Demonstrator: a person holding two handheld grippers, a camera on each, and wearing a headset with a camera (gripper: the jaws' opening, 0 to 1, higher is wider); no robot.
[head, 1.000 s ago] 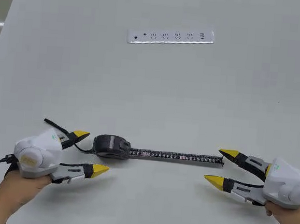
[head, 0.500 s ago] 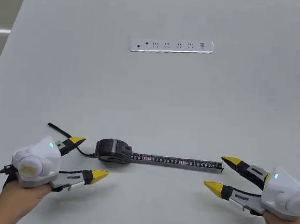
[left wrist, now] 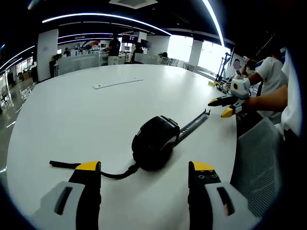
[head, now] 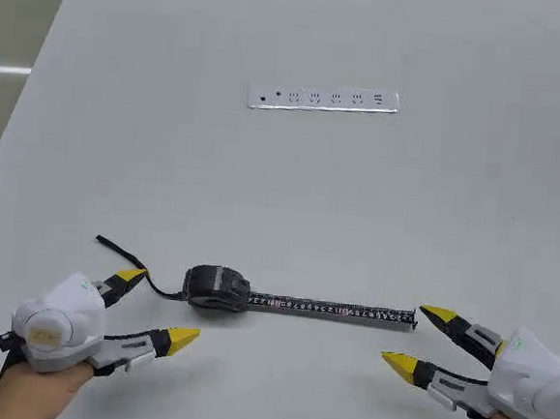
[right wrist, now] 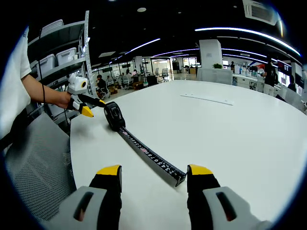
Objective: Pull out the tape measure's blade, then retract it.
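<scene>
Tape measure [head: 217, 288] lies on the white worktop [head: 310, 193] between two hand-held grippers. Its black case sits just ahead of the left gripper [head: 164, 305], whose fingers [left wrist: 88, 167] stand apart and grip nothing. The blade [head: 335, 311] is drawn out flat on the worktop, and its long axis runs from the case straight toward the right gripper [head: 408, 334]. The end hook stops near one yellow tip of that gripper's parted fingers [right wrist: 109, 171], which are likewise closed on nothing. A black strap [head: 121, 252] trails from the case past one left finger. A power strip [head: 324, 98] lies well beyond.
</scene>
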